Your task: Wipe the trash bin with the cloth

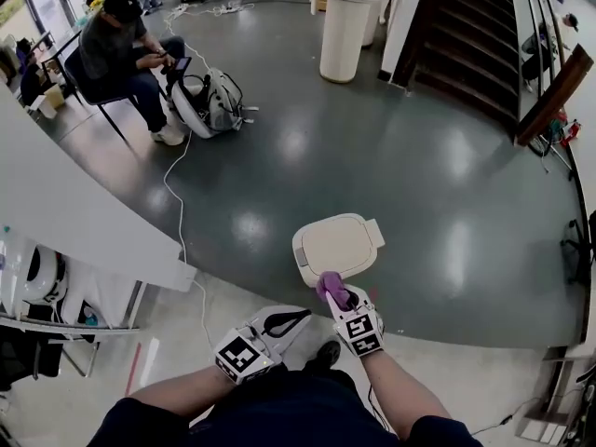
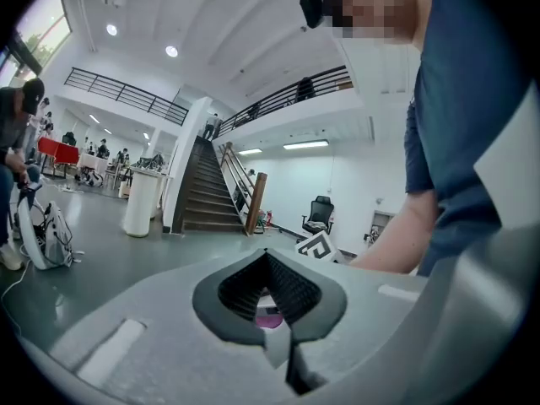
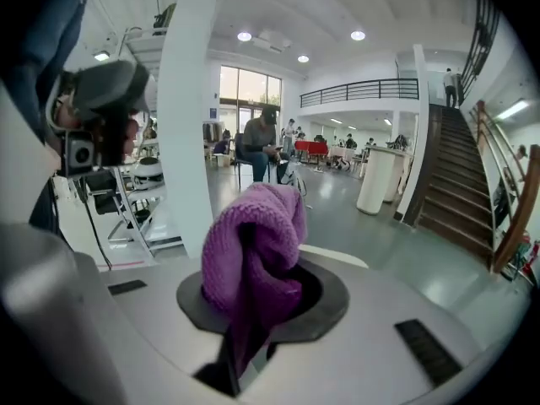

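While the right gripper (image 1: 337, 298) hangs at the near edge of the trash bin (image 1: 340, 245), its jaws are clamped tight on a purple knitted cloth (image 3: 253, 251), which bunches up out of them. The cloth's free end lies over the near rim of the bin's closed white lid; whether it presses on the lid cannot be told. The left gripper (image 1: 279, 324) is just beside the bin's near side, to the left of the right one, clear of the bin. Its jaws meet at the tips with nothing between them.
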Tool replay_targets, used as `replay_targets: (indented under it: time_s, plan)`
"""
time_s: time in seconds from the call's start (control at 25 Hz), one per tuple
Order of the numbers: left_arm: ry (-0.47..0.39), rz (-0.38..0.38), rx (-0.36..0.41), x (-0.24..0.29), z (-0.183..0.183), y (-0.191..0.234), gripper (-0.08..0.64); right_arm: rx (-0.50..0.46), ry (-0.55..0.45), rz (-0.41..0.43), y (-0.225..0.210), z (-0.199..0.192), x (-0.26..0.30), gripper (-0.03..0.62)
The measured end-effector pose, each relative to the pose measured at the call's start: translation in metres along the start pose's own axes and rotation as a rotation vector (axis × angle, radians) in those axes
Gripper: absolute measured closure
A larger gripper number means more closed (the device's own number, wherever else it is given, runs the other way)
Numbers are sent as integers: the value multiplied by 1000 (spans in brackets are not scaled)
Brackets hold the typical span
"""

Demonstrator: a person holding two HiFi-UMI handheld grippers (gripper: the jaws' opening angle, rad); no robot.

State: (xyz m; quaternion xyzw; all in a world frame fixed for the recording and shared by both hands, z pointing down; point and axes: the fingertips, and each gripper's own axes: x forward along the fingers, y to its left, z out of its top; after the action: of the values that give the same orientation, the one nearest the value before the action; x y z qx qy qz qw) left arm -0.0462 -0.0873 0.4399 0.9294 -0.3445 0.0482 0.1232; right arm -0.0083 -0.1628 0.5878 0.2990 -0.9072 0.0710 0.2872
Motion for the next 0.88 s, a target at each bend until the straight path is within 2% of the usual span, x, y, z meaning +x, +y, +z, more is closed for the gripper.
replay_targets:
  time_s: [0.32, 0.56, 0.88]
  plan:
    - [-72, -90, 19, -6, 51, -33, 563, 83, -132, -19, 21, 64, -99, 518]
    - [-89, -113, 18, -5, 64, -56, 561, 66, -210, -7, 39, 93, -155, 518]
    - [-111, -118, 110, -11, 77, -78, 563, 44, -278, -14, 53, 112, -187, 518]
